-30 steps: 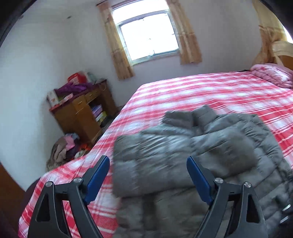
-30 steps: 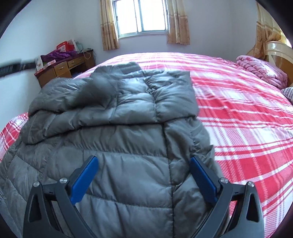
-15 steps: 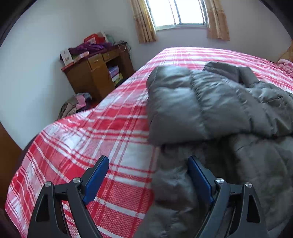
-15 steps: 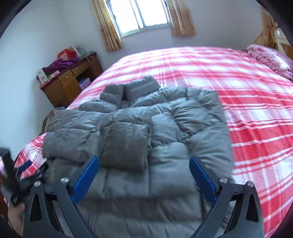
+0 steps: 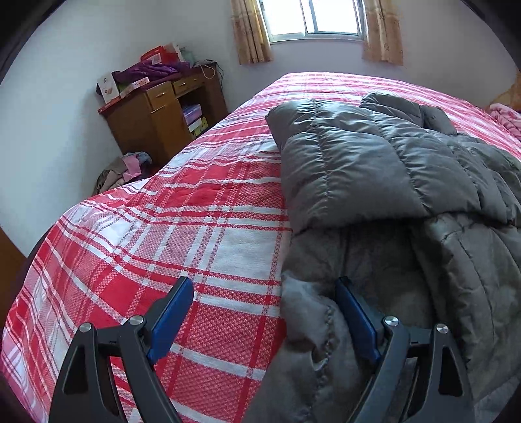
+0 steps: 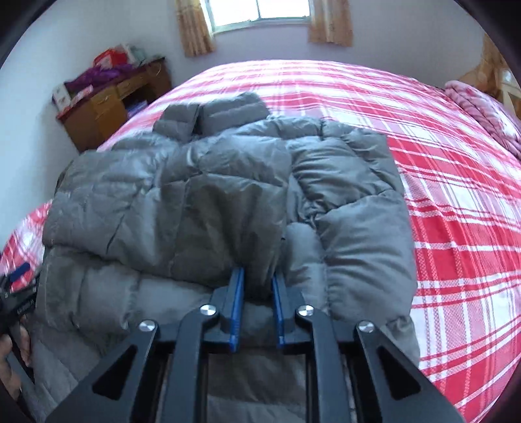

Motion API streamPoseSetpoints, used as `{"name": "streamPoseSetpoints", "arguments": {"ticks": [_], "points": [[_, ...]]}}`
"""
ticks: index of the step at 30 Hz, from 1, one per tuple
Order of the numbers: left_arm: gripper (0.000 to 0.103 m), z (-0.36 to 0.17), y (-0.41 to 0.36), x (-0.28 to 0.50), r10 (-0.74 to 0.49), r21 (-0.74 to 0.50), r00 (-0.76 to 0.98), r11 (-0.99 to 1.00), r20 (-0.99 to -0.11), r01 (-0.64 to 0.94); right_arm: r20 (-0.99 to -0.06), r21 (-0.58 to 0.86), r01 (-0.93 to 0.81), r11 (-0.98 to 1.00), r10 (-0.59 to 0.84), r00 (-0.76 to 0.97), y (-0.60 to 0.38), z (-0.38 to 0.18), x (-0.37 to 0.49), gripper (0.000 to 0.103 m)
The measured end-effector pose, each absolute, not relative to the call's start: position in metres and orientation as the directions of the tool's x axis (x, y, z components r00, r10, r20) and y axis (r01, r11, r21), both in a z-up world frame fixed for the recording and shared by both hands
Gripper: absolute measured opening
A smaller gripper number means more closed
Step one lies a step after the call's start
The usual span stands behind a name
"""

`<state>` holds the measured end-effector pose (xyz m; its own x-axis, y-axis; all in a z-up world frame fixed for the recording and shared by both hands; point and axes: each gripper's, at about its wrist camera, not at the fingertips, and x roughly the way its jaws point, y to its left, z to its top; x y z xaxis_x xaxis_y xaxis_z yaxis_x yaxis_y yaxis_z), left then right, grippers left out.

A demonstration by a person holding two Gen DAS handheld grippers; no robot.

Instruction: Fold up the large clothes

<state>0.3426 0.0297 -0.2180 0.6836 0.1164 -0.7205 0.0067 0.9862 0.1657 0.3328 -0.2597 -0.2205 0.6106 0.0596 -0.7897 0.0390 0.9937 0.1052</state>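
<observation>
A grey puffer jacket lies on the red and white plaid bed, both sleeves folded across its body. In the left wrist view the jacket fills the right side. My left gripper is open at the jacket's left lower edge, its right finger against the fabric, its left finger over the bedspread. My right gripper is shut on the end of the folded sleeve in the jacket's middle. The left gripper also shows in the right wrist view at the far left.
A wooden desk with boxes and purple cloth stands by the wall left of the bed. Clothes lie on the floor beside it. A pink blanket lies at the bed's far right. A window is behind.
My right gripper closed from wide open onto the folded sleeve. My left gripper moved lower and closer to the jacket's left edge, staying open.
</observation>
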Motion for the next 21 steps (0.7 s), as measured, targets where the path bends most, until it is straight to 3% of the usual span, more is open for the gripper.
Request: {"name": "streamPoseSetpoints", "arguments": {"ticks": [2, 8, 10, 12, 14, 18, 21], "points": [[0.088, -0.210, 0.033, 0.339, 0.110, 0.162, 0.674, 0.987, -0.731, 0.014, -0.802, 0.058, 0.048, 0.997, 0.018, 0.597, -0.257, -0.214, 0.326, 0.040], [0.088, -0.137, 0.041, 0.342, 0.069, 0.139, 0.743, 0.990, -0.665, 0.033, -0.827, 0.013, 0.042, 0.999, -0.013, 0.563, -0.279, -0.183, 0.295, 0.041], [0.088, -0.117, 0.034, 0.355, 0.047, 0.112, 0.763, 0.993, -0.645, 0.033, -0.812, 0.052, 0.059, 0.997, 0.008, 0.583, -0.286, -0.161, 0.294, 0.048], [0.088, -0.103, 0.019, 0.371, 0.040, 0.102, 0.781, 0.994, -0.623, 0.031, -0.778, 0.111, 0.079, 0.991, 0.037, 0.627, -0.282, -0.134, 0.302, 0.063], [0.089, -0.101, 0.004, 0.393, 0.051, 0.082, 0.785, 0.997, -0.617, -0.001, -0.731, 0.165, 0.089, 0.982, 0.060, 0.680, -0.271, -0.115, 0.313, 0.070], [0.090, -0.124, -0.014, 0.442, 0.131, 0.071, 0.758, 0.991, -0.639, -0.111, -0.624, 0.151, 0.077, 0.986, 0.034, 0.781, -0.235, -0.109, 0.350, 0.070], [0.090, -0.150, -0.018, 0.472, 0.119, 0.033, 0.717, 0.991, -0.687, -0.133, -0.567, 0.117, 0.095, 0.989, -0.012, 0.824, -0.215, -0.131, 0.377, 0.070]]}}
